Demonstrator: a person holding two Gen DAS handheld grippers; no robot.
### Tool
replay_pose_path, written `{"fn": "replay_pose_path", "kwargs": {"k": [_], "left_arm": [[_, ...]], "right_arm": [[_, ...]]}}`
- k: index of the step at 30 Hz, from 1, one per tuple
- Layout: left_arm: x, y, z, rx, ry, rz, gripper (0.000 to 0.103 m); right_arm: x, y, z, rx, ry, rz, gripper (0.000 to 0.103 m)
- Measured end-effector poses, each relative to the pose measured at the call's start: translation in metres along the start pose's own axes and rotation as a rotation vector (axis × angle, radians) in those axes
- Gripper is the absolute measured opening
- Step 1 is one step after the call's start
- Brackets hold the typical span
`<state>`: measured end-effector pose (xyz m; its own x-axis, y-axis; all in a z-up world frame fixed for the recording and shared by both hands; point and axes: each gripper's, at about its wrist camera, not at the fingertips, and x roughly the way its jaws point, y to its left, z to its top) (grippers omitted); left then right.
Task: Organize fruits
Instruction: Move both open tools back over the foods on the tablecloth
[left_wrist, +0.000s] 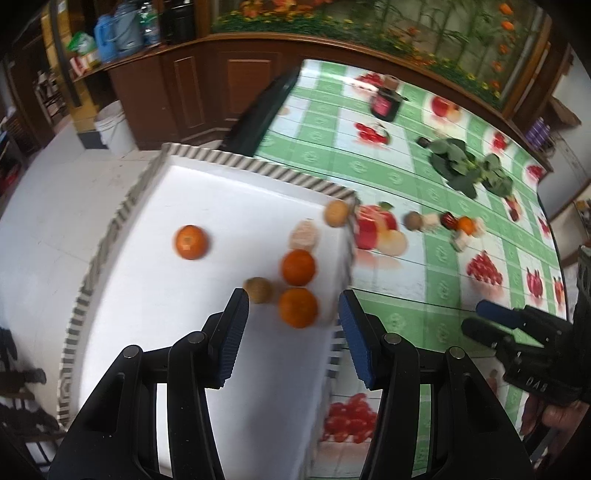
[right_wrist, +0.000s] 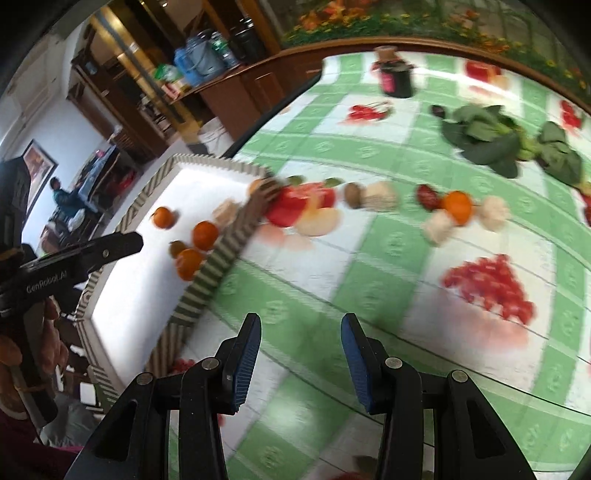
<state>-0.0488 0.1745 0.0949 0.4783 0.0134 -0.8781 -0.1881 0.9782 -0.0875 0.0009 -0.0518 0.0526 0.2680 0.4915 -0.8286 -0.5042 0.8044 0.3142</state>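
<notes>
Left claw (left_wrist: 293, 325): spread, empty, above the white tray (left_wrist: 184, 295) holding three tangerines (left_wrist: 298, 267). Right claw (right_wrist: 301, 356): spread, empty, above the counter (right_wrist: 369, 277). Remaining fruit, including one tangerine (right_wrist: 458, 206), forms a row running left-right beside the tray.

Tabletop (right_wrist: 388, 258) w/ green-checked fruit-print cloth is carrying a white tray (left_wrist: 184, 314) at its left edge, loose fruit pieces (right_wrist: 458, 206), leafy greens (right_wrist: 491, 144) & a dark jar (right_wrist: 397, 75).
</notes>
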Motion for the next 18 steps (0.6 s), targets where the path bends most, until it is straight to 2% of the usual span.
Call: {"fn": "replay_pose_path", "kwargs": {"k": [6,9,13,18], "left_arm": [[0.019,-0.025,0.003,0.039,0.053,-0.042,0.051],[0.025,-0.04,0.009,0.074,0.055,-0.056,0.051],[0.033,-0.056,0.019,0.115,0.056,-0.09,0.051],[0.05,-0.07,0.034,0.147,0.067,-0.118,0.051]], "right_arm": [[-0.011,-0.039,-0.015,0.101,-0.005,-0.042,0.044],[-0.011,-0.055,-0.017,0.136,-0.007,-0.057,0.044],[-0.012,-0.064,-0.009,0.163,-0.035,-0.05,0.044],[-0.002,-0.068,0.013,0.13,-0.053,-0.068,0.044]]}}
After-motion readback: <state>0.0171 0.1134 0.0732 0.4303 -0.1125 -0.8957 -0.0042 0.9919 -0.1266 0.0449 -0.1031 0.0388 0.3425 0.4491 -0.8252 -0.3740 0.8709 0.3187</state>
